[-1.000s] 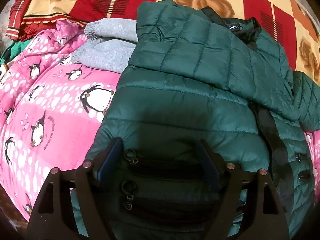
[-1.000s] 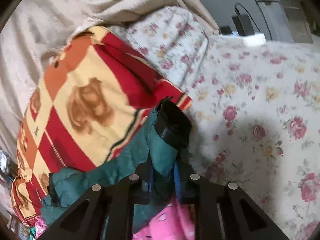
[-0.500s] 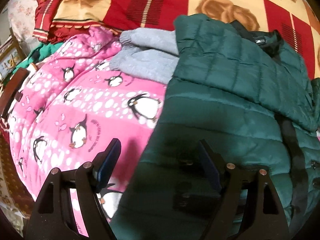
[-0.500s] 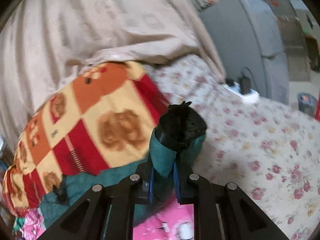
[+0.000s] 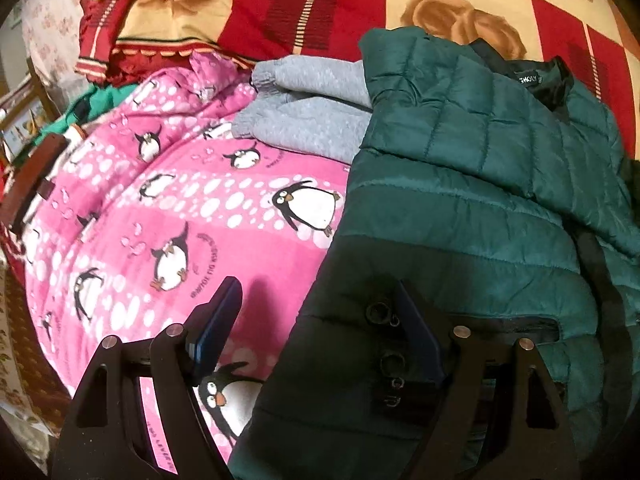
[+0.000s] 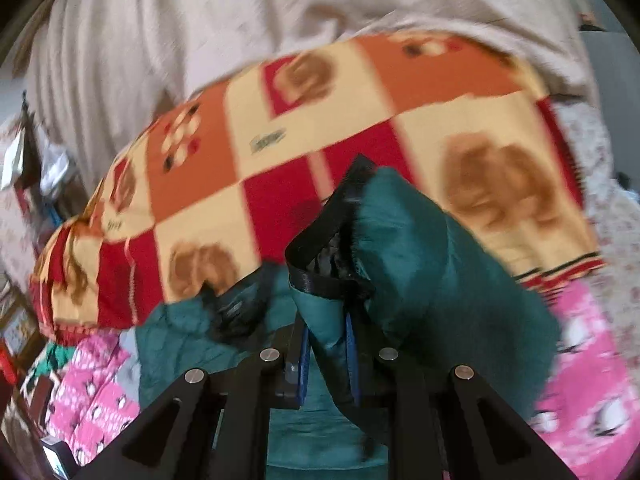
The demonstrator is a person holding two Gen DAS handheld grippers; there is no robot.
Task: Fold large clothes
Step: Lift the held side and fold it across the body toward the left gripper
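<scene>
Pinching a puffy quilted green jacket (image 6: 420, 264) sleeve, prob. near cuff, right gripper (image 6: 326, 356); left gripper (image 5: 316, 336) fingers spread, empty.

A pink penguin blanket (image 5: 224, 216) covered the bed; on it lay the green quilted jacket (image 5: 460, 208), a grey garment (image 5: 312, 120) and a checked blanket (image 5: 320, 4).

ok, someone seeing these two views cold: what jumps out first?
The dark green quilted jacket, spread over the right half of the left wrist view, on a pink penguin blanket. In the right wrist view the right gripper is shut on the jacket's black-trimmed sleeve cuff, held up before a red-and-orange checked blanket. The left gripper is open over the jacket's hem edge.
</scene>
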